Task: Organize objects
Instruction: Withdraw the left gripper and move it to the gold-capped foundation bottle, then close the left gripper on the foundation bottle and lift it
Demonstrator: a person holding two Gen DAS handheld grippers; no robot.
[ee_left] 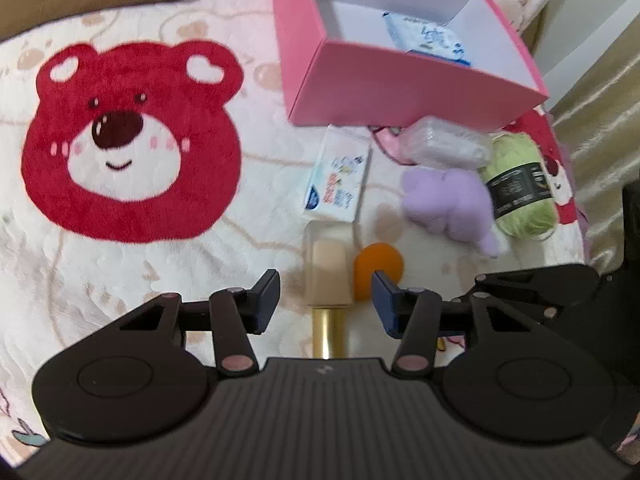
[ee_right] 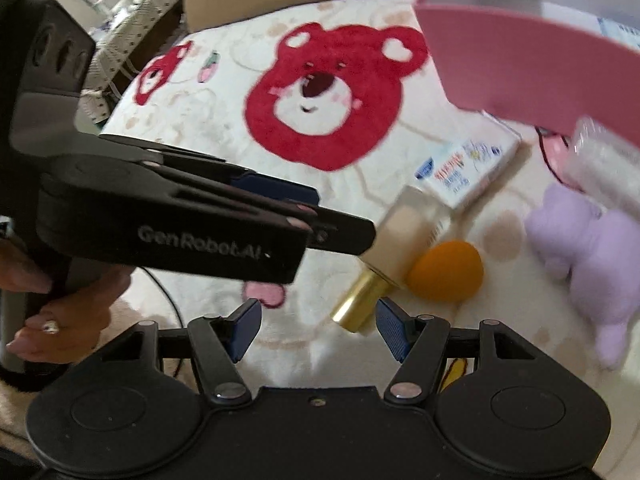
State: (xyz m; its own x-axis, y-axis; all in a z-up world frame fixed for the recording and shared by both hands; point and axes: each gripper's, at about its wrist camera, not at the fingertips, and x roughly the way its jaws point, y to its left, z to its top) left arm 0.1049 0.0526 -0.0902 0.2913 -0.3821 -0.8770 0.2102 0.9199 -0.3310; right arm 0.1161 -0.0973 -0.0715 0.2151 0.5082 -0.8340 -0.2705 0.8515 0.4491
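Left claw [ee_left: 325,304] released, jaws apart on either side of a clear bottle [ee_left: 329,270] with a gold cap, pads not touching it; right claw [ee_right: 318,330] likewise released, gold cap near its right jaw. Just beside the bottle an orange sponge [ee_left: 378,270], then a tissue pack [ee_left: 340,178], purple plush toy [ee_left: 450,204] and green yarn [ee_left: 520,186] on the bear-print blanket [ee_left: 132,140]. Farther off, pink box [ee_left: 384,92] holding another tissue pack [ee_left: 426,38].
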